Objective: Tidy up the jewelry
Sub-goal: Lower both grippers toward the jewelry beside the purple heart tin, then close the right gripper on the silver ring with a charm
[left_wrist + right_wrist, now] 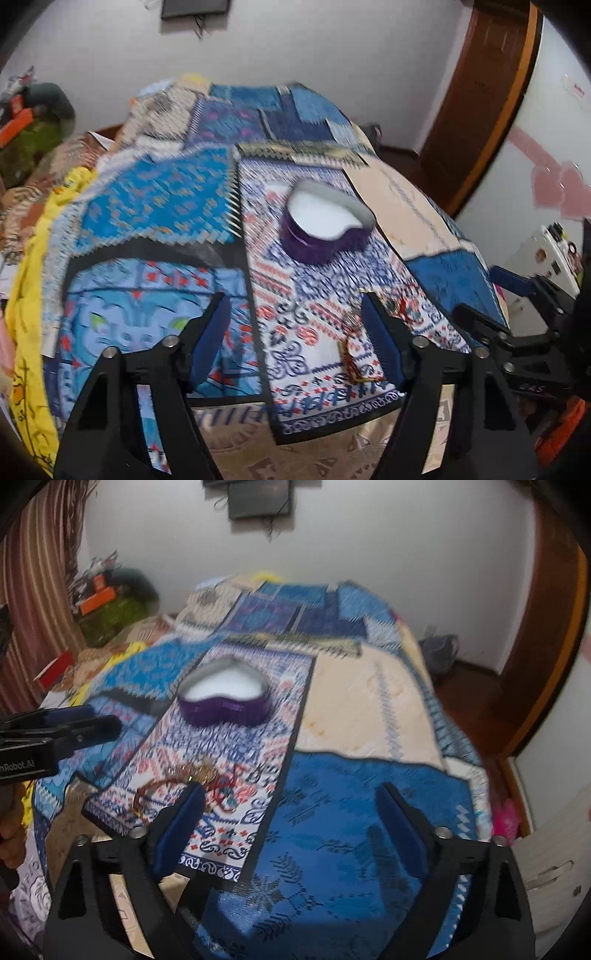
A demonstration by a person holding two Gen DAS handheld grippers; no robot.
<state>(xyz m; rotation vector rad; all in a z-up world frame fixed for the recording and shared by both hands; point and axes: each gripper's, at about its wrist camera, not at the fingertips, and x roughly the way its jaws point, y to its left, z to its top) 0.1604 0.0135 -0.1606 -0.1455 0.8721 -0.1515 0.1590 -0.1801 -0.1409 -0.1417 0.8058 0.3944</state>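
Note:
A purple heart-shaped jewelry box (325,225), open with a white lining, stands on the patterned blue bedspread (162,199); it also shows in the right wrist view (225,698). A small heap of gold and red jewelry (352,339) lies on the cloth nearer me, beside my left gripper's right finger; the heap also shows in the right wrist view (192,779) by the right gripper's left finger. My left gripper (295,343) is open and empty. My right gripper (291,830) is open and empty, over the blue patch to the right of the jewelry.
The bed's near edge falls away below both grippers. A wooden door frame (554,635) and floor are to the right. Clutter with an orange box (98,600) is at the far left. The left gripper also shows in the right wrist view (55,731).

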